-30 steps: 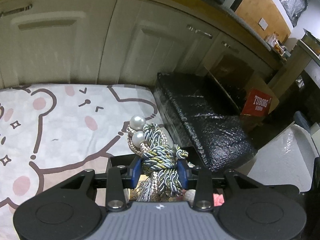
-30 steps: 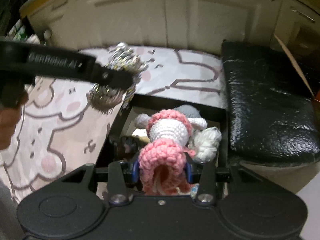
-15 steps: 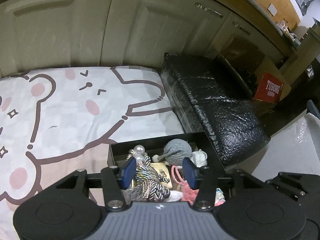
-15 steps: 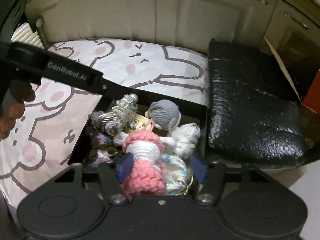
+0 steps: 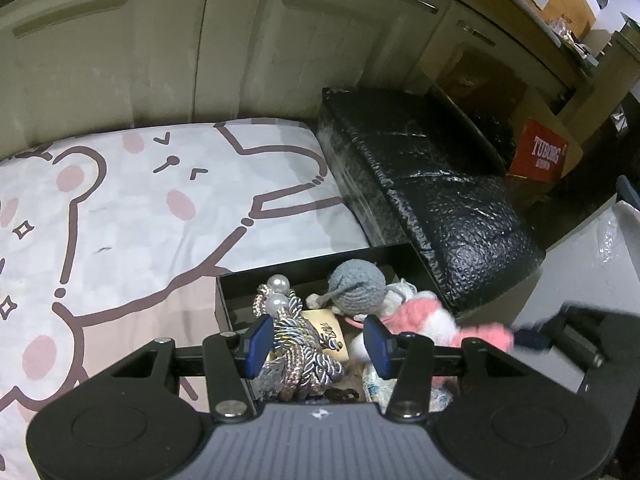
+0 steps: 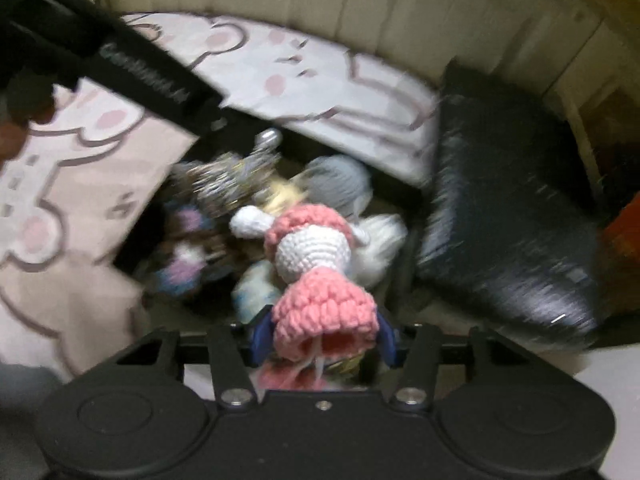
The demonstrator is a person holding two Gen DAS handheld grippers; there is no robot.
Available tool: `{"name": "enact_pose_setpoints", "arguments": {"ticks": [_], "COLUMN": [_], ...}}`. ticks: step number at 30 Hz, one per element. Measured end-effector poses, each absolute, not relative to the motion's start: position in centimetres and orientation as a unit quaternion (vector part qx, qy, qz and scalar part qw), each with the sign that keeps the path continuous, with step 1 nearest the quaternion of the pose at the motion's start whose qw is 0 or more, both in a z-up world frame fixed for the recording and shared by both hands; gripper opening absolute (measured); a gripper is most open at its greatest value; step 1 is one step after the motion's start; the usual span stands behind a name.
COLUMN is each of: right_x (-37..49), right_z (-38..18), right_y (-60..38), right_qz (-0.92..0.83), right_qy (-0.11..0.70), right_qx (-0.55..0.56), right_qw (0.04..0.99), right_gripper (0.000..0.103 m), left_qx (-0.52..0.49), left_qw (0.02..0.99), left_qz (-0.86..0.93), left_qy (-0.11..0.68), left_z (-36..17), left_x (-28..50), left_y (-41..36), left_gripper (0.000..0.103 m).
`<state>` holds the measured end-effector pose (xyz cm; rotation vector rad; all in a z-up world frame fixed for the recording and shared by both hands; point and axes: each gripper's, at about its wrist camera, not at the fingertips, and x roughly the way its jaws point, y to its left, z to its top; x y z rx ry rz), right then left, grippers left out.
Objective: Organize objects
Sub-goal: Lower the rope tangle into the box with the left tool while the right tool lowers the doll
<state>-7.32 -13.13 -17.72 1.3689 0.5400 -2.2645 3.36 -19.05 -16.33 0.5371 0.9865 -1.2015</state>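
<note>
Black box [image 5: 236,280], lower centre of the frame, on the bear-print sheet [image 5: 140,208]: drop-off step. Braided cord bundle [image 5: 296,344] lies inside; your left gripper [image 5: 320,340] jaws just opened, clear. Right gripper [image 6: 320,336] jaws parted around the pink crochet doll [image 6: 316,264]. Next, lift both clear.

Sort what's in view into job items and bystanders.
Job: black box; braided cord with pearls; pink doll; grey crochet ball; left gripper; right gripper.
Bystanders: bear blanket; black bench; red Tuborg carton; cabinets.
</note>
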Motion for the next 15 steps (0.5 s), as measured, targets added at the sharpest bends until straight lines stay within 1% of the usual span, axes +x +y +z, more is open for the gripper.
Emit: {"name": "enact_pose_setpoints", "arguments": {"ticks": [1,2,3,4,5,7,8,9,11,13,15], "right_x": [-7.3,-7.3,-7.4,-7.6,-7.7,-8.0,-8.2,-8.5,-9.2,-9.6,-10.2], "right_z": [-17.7,-17.7,-17.6,-17.4,-17.1,-16.2,-15.9,-15.8,-15.7,-15.9,-16.9], "right_y": [-13.2,-13.2,-13.2,-13.0,-12.7,-11.9,-11.4,-11.1,-10.4,-10.2,-10.7], "right_qz": [-0.827,-0.833,-0.837,-0.840,-0.844,-0.850,-0.852,-0.852,-0.854,-0.850,-0.843], "right_qy": [0.215,0.228,0.234,0.230,0.217,0.173,0.154,0.139,0.108,0.076,0.063], "right_qx": [0.478,0.466,0.459,0.457,0.457,0.460,0.464,0.470,0.483,0.495,0.506], "right_qw": [0.204,0.193,0.184,0.179,0.179,0.188,0.188,0.182,0.162,0.161,0.172], "right_gripper": [0.055,0.063,0.074,0.078,0.079,0.076,0.068,0.056,0.046,0.046,0.041], "left_qx": [0.240,0.241,0.242,0.242,0.242,0.241,0.241,0.242,0.243,0.245,0.246], "left_qw": [0.681,0.681,0.681,0.680,0.680,0.680,0.679,0.679,0.677,0.676,0.676], "left_qz": [-0.534,-0.534,-0.533,-0.533,-0.534,-0.534,-0.535,-0.535,-0.536,-0.538,-0.538], "left_qy": [0.440,0.440,0.441,0.441,0.441,0.441,0.442,0.442,0.441,0.439,0.439], "left_z": [-16.4,-16.4,-16.4,-16.4,-16.4,-16.4,-16.4,-16.4,-16.4,-16.4,-16.4], "left_x": [3.4,3.4,3.4,3.4,3.5,3.5,3.5,3.5,3.4,3.3,3.3], "left_y": [-19.0,-19.1,-19.0,-19.1,-19.0,-19.1,-19.1,-19.1,-19.1,-19.1,-19.1], "left_gripper": [0.050,0.050,0.050,0.050,0.050,0.050,0.050,0.050,0.050,0.050,0.050]}}
